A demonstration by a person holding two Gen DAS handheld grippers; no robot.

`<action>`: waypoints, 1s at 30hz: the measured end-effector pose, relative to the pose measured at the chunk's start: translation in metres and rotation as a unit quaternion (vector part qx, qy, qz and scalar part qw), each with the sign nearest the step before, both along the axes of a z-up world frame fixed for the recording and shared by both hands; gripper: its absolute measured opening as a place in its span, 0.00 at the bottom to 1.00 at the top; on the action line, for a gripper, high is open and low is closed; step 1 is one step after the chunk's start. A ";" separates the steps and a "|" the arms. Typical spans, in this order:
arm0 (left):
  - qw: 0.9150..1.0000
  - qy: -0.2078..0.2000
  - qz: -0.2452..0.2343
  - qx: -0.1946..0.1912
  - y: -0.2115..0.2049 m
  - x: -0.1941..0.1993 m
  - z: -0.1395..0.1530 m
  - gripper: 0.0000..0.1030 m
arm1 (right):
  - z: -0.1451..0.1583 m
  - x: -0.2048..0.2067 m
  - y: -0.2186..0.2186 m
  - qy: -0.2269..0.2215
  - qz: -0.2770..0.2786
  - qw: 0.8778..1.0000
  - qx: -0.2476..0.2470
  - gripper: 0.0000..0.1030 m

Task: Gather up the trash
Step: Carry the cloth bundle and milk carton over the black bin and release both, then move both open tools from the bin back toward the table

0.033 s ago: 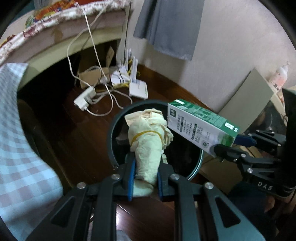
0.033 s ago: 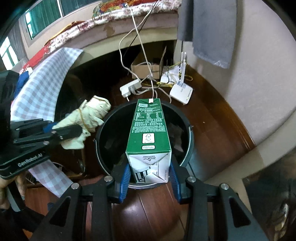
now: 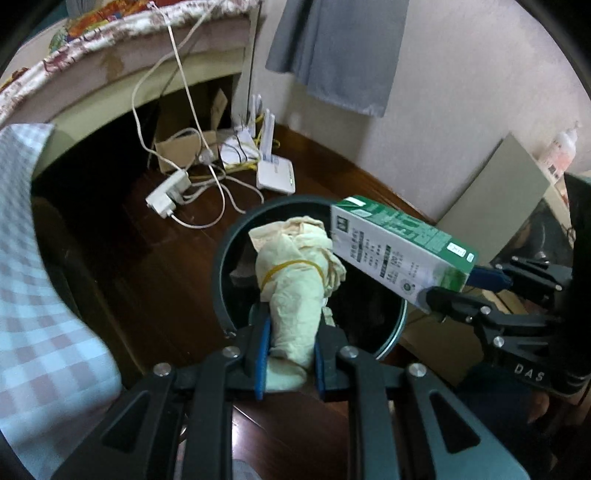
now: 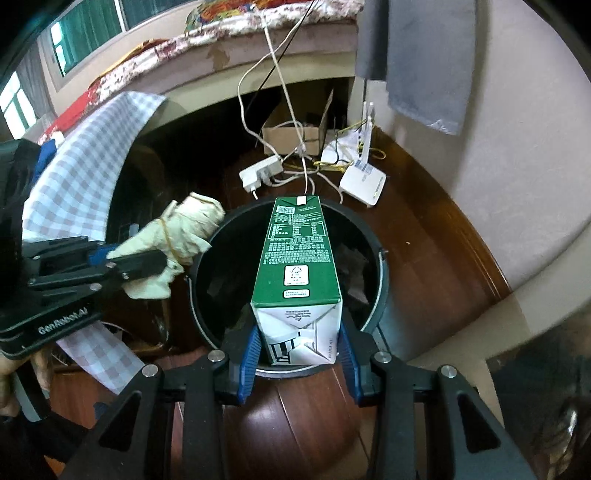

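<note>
**Both claws loaded above the bin**

Left wrist view: your left claw [image 3: 290, 350] sits at bottom centre, pinching a cream paper wad [image 3: 295, 280] bound by a yellow rubber band. The wad hangs over the near rim of the black trash bin [image 3: 221, 280], which stands on a dark wooden floor [image 3: 147, 280]. At right, your right claw [image 3: 454, 284] grips a green and white carton [image 3: 399, 240] that lies tilted above the bin's far right side. In the upper middle of the frame, a white router [image 3: 276, 172], a power strip [image 3: 168, 192] and loose cables lie on the floor by a cardboard box [image 3: 184, 147]. A checked cloth [image 3: 37, 295] fills the left edge, a grey cloth [image 3: 343, 51] hangs on the pale wall at top, and a patterned bedspread [image 3: 74, 40] crosses the upper left.

Right wrist view: your right claw [image 4: 299, 350] at bottom centre is pressed on the carton's [image 4: 297, 258] folded end, and the carton stretches forward across the bin's [image 4: 376, 295] opening. Your left claw [image 4: 147, 260] enters from the left edge, clamped on the wad [image 4: 184, 229], which here sits just beyond the bin's left rim. The router [image 4: 364, 182] and power strip [image 4: 260, 173] lie past the bin in the upper middle, the checked cloth [image 4: 85, 177] at upper left, and windows [image 4: 92, 26] in the top left corner.
</note>
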State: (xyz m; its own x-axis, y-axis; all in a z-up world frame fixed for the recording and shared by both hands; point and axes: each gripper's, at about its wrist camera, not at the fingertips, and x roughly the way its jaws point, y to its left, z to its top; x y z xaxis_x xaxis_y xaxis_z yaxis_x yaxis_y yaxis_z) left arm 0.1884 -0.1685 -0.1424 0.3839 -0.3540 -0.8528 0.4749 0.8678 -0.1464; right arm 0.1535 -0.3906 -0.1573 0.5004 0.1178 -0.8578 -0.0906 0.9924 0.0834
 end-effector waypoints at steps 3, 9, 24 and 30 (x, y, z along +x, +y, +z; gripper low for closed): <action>1.000 -0.009 0.003 0.029 -0.007 0.004 -0.008 0.63 | -0.009 0.014 0.006 -0.003 0.017 1.000 -0.009 0.57; 0.997 -0.038 0.048 0.053 0.005 -0.004 0.006 0.97 | -0.025 0.026 -0.008 0.016 -0.049 0.995 -0.081 1.00; 0.992 -0.085 0.078 0.053 0.021 -0.016 0.040 0.97 | 0.024 -0.002 -0.015 -0.027 -0.061 0.995 -0.070 1.00; 0.989 -0.109 0.095 0.040 0.038 -0.029 0.069 0.97 | 0.054 -0.011 -0.007 -0.053 -0.053 0.995 -0.066 1.00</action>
State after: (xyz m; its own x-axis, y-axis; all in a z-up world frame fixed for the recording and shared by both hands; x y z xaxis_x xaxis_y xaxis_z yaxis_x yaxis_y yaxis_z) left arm 0.1595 -0.1309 -0.0734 0.6150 -0.1923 -0.7648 0.3155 0.9488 0.0152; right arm 0.1426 -0.3971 -0.1035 0.5919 -0.0498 -0.8044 0.0133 0.9986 -0.0520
